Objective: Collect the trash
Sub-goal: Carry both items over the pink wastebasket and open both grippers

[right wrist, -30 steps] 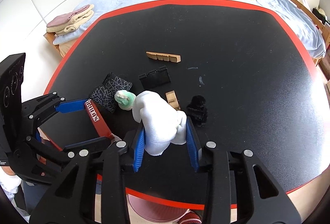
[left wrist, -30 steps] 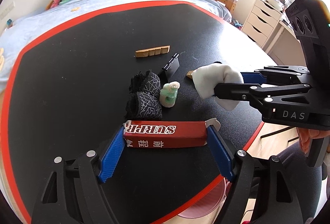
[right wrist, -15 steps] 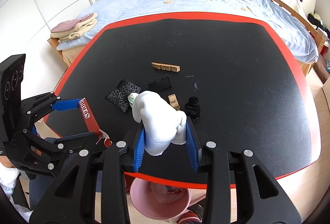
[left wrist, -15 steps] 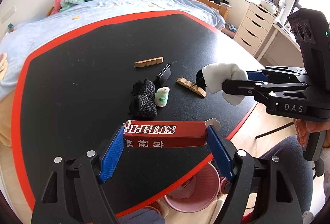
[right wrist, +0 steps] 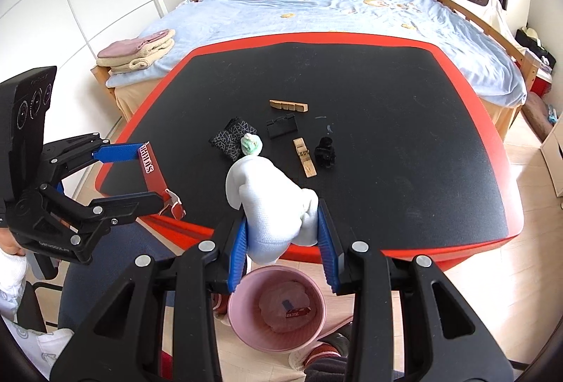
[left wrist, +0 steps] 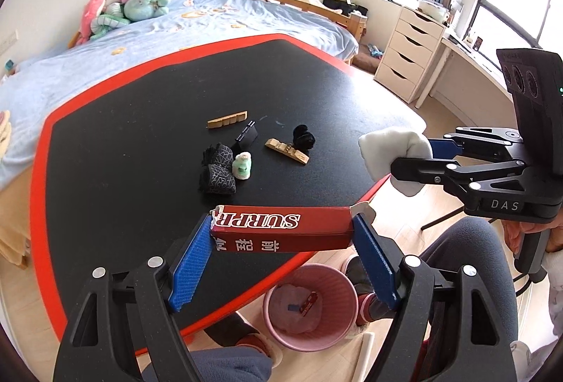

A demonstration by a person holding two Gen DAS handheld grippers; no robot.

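Observation:
My left gripper (left wrist: 281,262) is shut on a long red carton (left wrist: 281,233) marked SURPR, held lengthwise between the blue pads above the table's near edge; it also shows in the right wrist view (right wrist: 154,167). My right gripper (right wrist: 283,248) is shut on a crumpled white tissue wad (right wrist: 272,206), also seen in the left wrist view (left wrist: 390,150). A pink waste bin (right wrist: 278,311) with some trash inside stands on the floor below both grippers, and shows in the left wrist view (left wrist: 309,308).
On the black table with a red rim (right wrist: 422,135) lie two wooden pieces (right wrist: 289,106) (right wrist: 304,158), a black clip (right wrist: 281,127), a black patterned pouch (right wrist: 232,137), a small green-white object (right wrist: 250,144) and a black fuzzy item (right wrist: 325,153). A bed stands behind.
Both grippers have pulled back and up from the table with their loads. The pink bin has come into view under them, and the table items look farther away.

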